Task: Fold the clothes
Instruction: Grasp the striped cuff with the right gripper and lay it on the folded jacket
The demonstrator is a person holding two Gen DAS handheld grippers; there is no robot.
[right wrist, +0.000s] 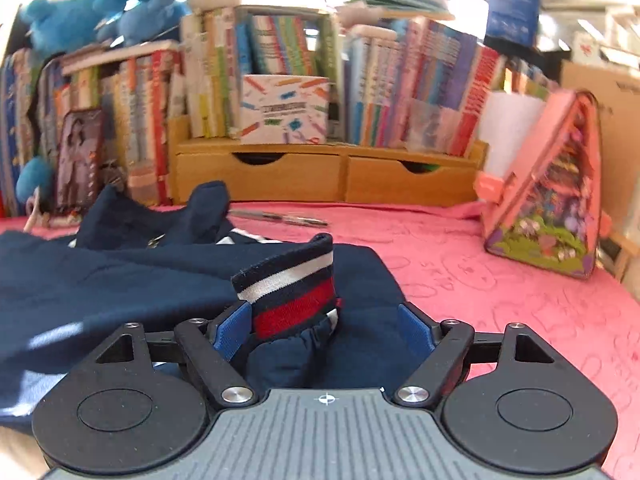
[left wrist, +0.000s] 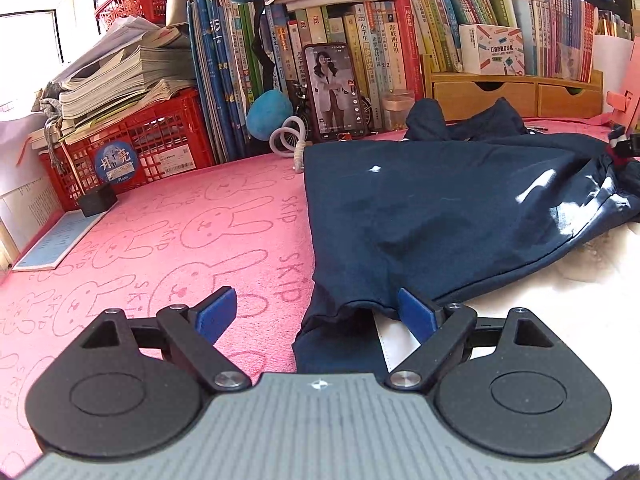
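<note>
A navy garment (left wrist: 452, 216) lies spread on the pink rabbit-print cloth (left wrist: 168, 240). Its near corner reaches between the jaws of my left gripper (left wrist: 316, 314), which stands open; the right pad (left wrist: 416, 316) touches the hem and the left pad (left wrist: 216, 314) is over bare cloth. In the right wrist view, the same navy garment (right wrist: 120, 276) ends in a red, white and navy striped cuff (right wrist: 292, 284). The cuff stands up between the jaws of my right gripper (right wrist: 324, 328), leaning on the left pad (right wrist: 232, 330). The right pad (right wrist: 416, 328) is clear of it, so this gripper is open.
Rows of books (left wrist: 360, 40) and a wooden drawer unit (right wrist: 328, 176) line the back. A phone (left wrist: 334, 92) leans against the books. A red crate (left wrist: 132, 148) with paper stacks stands at the left, a pink toy house (right wrist: 552, 200) at the right, and a pen (right wrist: 284, 218) behind the garment.
</note>
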